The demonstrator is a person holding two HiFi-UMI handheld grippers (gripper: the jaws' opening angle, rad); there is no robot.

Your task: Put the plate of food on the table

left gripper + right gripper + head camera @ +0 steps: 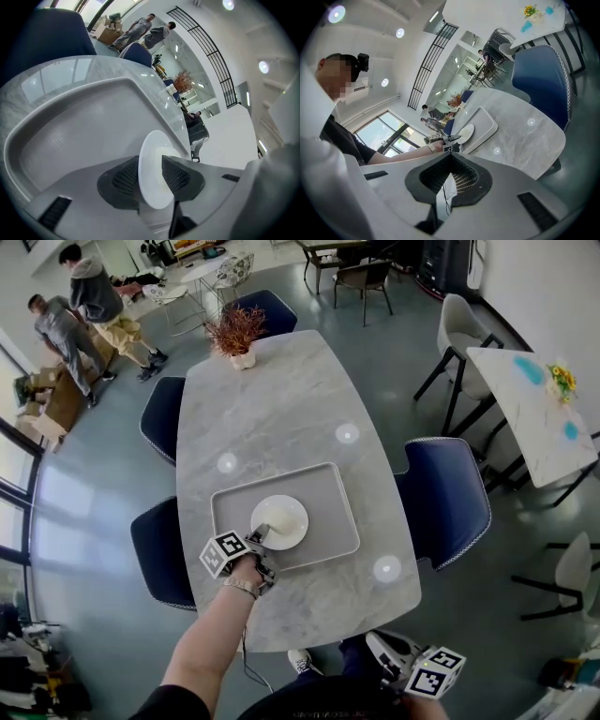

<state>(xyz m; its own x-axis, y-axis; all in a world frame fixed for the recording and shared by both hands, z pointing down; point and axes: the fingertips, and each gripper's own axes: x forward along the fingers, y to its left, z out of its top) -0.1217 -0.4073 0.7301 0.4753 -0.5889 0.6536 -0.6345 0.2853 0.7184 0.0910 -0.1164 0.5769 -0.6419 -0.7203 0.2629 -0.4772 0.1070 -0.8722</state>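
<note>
A white plate [281, 519] with a pale mound of food lies in a grey tray [328, 474] on the near half of the marble table [281, 399]. My left gripper [261, 535] is at the plate's near-left rim. In the left gripper view the plate [152, 187] stands edge-on between the two pads, which straddle the rim with a small gap on the right side, so the left gripper [150, 174] is open. My right gripper [386, 652] hangs low beside my body, off the table's near edge. Its jaws [451, 161] are shut with nothing in them.
A vase of reddish dried plants [239, 334] stands at the table's far end. Blue chairs [445, 498] flank the table on both sides. Two people [84, 306] stand at the back left. A second table [530, 409] stands to the right.
</note>
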